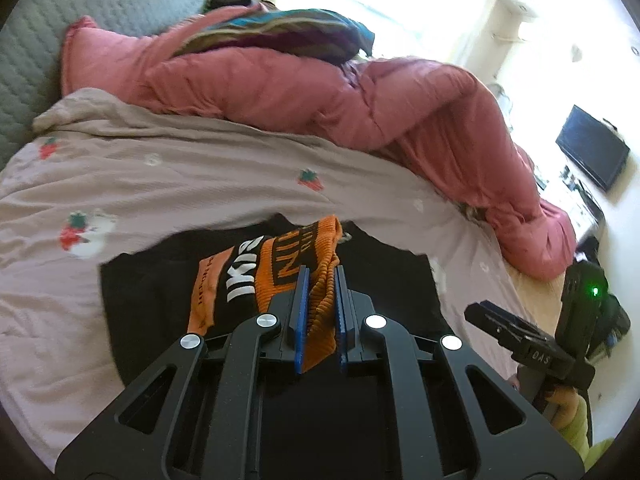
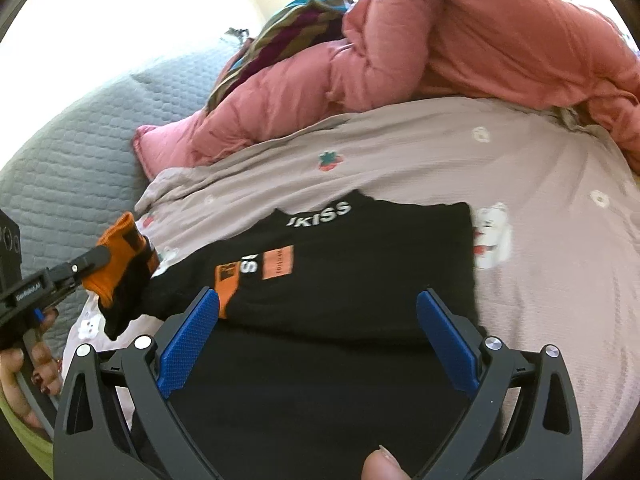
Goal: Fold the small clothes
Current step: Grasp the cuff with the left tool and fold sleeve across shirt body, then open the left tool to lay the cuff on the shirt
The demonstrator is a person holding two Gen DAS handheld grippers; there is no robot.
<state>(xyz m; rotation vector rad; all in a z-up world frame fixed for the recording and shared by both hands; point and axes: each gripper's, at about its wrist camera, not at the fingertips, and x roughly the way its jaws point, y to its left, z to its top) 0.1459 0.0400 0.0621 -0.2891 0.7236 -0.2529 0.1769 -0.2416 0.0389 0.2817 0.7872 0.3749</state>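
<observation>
Left gripper [image 1: 320, 312] is clamped on the orange ribbed cuff [image 1: 322, 300] of the black knit garment with orange patches [image 2: 360, 264], lifting that sleeve off the pale pink strawberry-print bedsheet [image 2: 540, 220], probably to fold it inward. Garment body lies flat on the sheet. Right gripper [image 2: 320, 340] hovers over the near hem, jaws spread, empty. Open sheet to the right; pink quilted duvet [image 2: 480, 40] bounds the far side.

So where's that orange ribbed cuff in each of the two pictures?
Left wrist view: the orange cuff sits low in the centre, pinched between the left gripper's blue jaws.
Right wrist view: at the far left edge, held up by the left gripper.
Shared landmark: the black shirt with white lettering on the bed.
</observation>
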